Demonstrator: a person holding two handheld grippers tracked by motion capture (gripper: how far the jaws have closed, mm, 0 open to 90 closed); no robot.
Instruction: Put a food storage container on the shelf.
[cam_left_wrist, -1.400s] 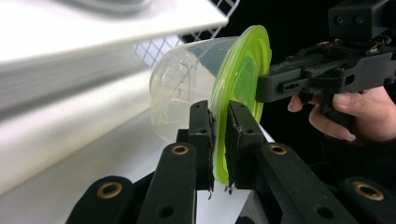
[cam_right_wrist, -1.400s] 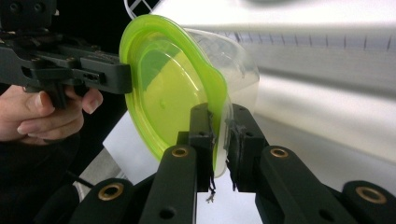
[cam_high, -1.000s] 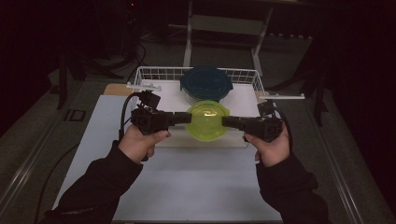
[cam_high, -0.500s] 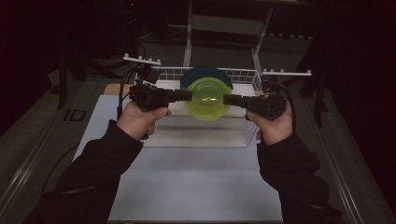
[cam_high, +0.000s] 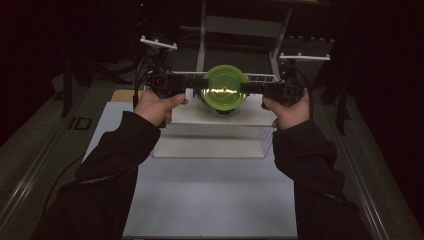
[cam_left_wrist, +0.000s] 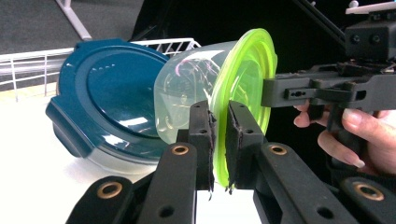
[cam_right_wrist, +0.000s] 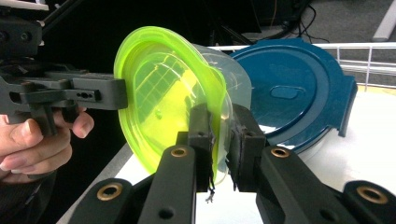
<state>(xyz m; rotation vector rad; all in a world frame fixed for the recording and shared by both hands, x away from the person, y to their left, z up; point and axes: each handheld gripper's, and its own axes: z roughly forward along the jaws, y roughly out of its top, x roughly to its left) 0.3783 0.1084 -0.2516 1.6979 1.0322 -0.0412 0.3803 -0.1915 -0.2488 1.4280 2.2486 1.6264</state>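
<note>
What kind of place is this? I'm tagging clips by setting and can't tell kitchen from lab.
Probably a lab or recording setup, not a home kitchen: a white table amid dark surroundings, metal frame legs behind it, and a white wire rack holding food containers.

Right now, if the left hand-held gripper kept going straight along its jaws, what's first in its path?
The left hand-held gripper is shut on the rim of the green-lidded container, so it would push that first. Beyond the container, the right hand-held gripper faces it on the opposite rim, though depth there is hard to judge.
</note>
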